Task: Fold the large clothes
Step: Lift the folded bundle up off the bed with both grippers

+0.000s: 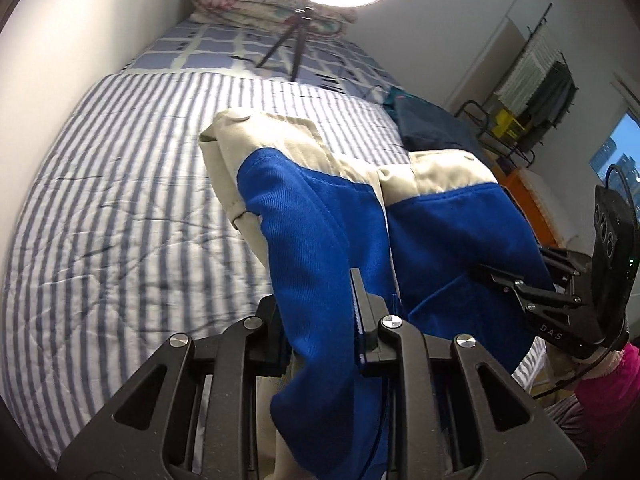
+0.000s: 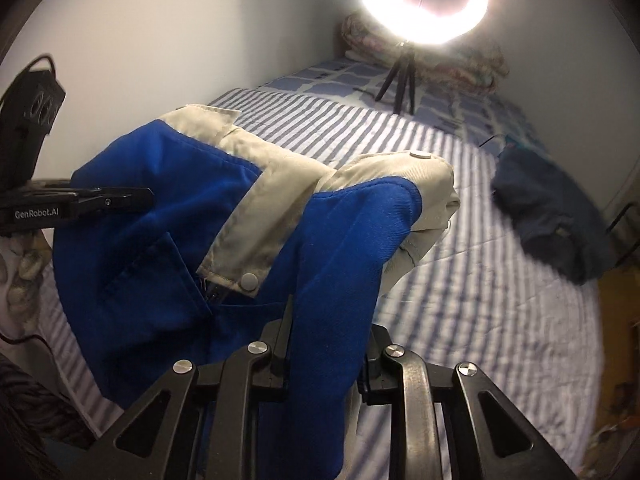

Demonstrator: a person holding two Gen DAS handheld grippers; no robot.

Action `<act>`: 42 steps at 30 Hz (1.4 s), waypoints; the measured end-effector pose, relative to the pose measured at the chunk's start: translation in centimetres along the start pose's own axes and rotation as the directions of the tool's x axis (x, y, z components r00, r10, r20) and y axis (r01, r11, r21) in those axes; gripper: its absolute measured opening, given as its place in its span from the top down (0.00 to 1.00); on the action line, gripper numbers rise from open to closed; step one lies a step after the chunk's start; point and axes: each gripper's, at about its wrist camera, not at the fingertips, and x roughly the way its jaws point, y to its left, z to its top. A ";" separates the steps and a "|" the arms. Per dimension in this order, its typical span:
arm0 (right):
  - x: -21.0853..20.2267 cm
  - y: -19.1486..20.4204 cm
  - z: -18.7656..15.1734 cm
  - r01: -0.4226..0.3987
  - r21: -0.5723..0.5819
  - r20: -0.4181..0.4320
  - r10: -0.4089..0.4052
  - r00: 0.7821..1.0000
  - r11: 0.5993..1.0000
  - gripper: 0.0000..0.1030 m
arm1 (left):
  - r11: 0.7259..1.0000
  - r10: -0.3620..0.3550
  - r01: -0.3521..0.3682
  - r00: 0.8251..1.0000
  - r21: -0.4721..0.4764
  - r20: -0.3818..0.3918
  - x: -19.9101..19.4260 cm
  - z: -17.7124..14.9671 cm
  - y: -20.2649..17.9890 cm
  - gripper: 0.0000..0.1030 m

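A blue and beige jacket (image 1: 304, 208) with snap buttons hangs in the air above the striped bed (image 1: 120, 200). My left gripper (image 1: 320, 312) is shut on a fold of its blue cloth. My right gripper (image 2: 328, 332) is shut on another blue fold of the jacket (image 2: 224, 216). Each gripper shows in the other's view: the right one (image 1: 504, 280) at the right edge, the left one (image 2: 120, 200) at the left edge, both clamped on the cloth. The jacket's lower part is hidden behind the grippers.
A ring light on a small tripod (image 1: 296, 40) stands on the bed's far end before a rolled quilt (image 1: 256, 4). A dark blue garment (image 2: 552, 216) lies at the bed's right side. A clothes rack (image 1: 540, 80) and a window are to the right.
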 end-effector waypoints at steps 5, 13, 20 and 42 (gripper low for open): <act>-2.3 -2.4 -0.8 0.030 0.006 0.009 -0.030 1.000 1.000 0.80 | 0.999 -0.042 0.042 0.999 0.024 -0.004 1.5 0.9 -3.1 0.79; -4.5 -8.2 -0.5 0.128 0.023 0.034 -0.129 0.991 0.991 0.80 | 0.989 -0.130 0.128 0.991 0.068 0.019 4.9 4.6 -8.1 0.79; -5.0 -14.0 1.0 0.203 0.047 0.057 -0.206 0.977 0.978 0.80 | 0.977 -0.182 0.175 0.982 0.121 0.047 8.5 9.2 -12.5 0.79; -1.4 -34.7 12.2 0.452 0.104 0.165 -0.463 0.871 0.886 0.81 | 0.943 -0.278 0.225 0.938 0.245 0.207 24.1 27.3 -24.3 0.79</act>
